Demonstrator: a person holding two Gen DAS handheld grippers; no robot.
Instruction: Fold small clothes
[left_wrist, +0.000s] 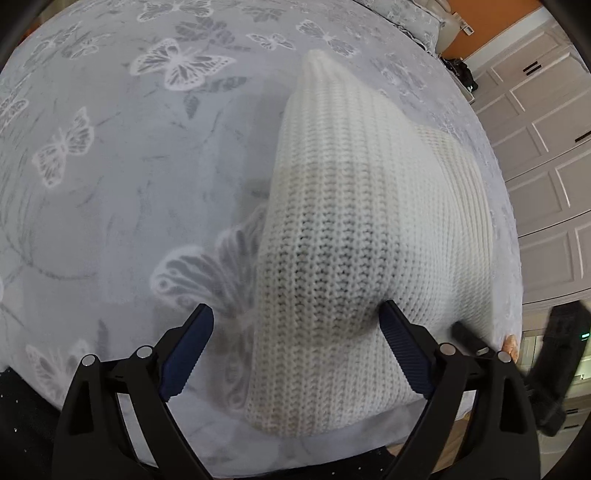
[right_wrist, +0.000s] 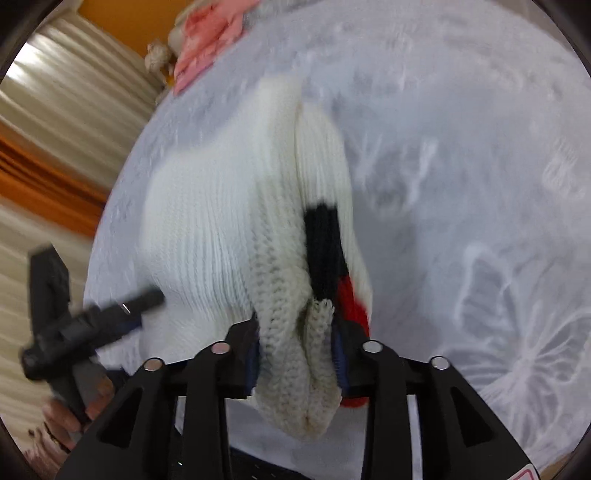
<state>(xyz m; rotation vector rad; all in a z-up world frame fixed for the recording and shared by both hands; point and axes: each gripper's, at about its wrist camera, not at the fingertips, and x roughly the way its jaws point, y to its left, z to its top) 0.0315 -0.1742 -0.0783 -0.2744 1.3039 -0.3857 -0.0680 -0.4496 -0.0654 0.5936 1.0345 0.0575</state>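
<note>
A small white knitted garment (left_wrist: 354, 221) lies on the grey butterfly-print bedsheet (left_wrist: 110, 184). My left gripper (left_wrist: 295, 325) is open, its blue-padded jaws wide apart on either side of the garment's near folded edge. In the right wrist view the same garment (right_wrist: 207, 229) shows black and red bands (right_wrist: 325, 243). My right gripper (right_wrist: 295, 339) is shut on a bunched edge of the garment. The left gripper also shows in the right wrist view (right_wrist: 147, 299), and the right gripper in the left wrist view (left_wrist: 469, 336).
White cabinet doors (left_wrist: 546, 147) stand beyond the bed's right edge. A pink cloth (right_wrist: 207, 40) lies at the far end of the bed. Beige curtains (right_wrist: 55, 129) hang to the left of the bed.
</note>
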